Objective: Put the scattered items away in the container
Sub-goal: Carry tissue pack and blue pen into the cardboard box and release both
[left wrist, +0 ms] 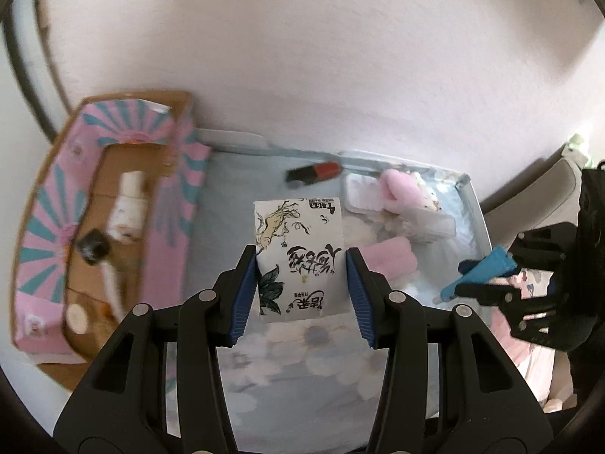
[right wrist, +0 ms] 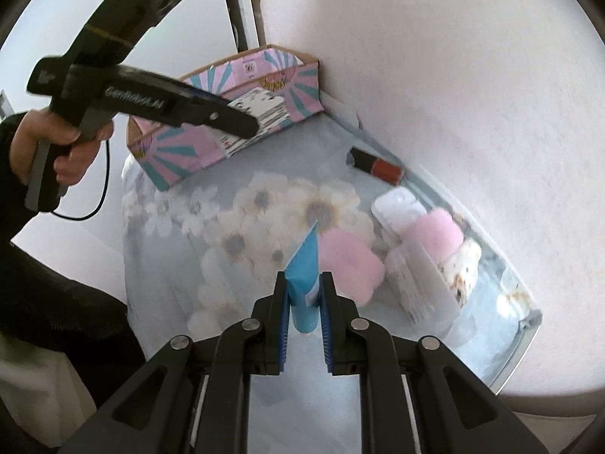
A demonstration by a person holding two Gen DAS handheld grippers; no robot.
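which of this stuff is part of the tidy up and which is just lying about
Part of the job:
- pink and teal cardboard box
- white printed tissue pack, in left tongs
- blue tube, in right tongs
- red and black lipstick
- pink fluffy cloth

Just lying about:
- floral tablecloth
- white wall
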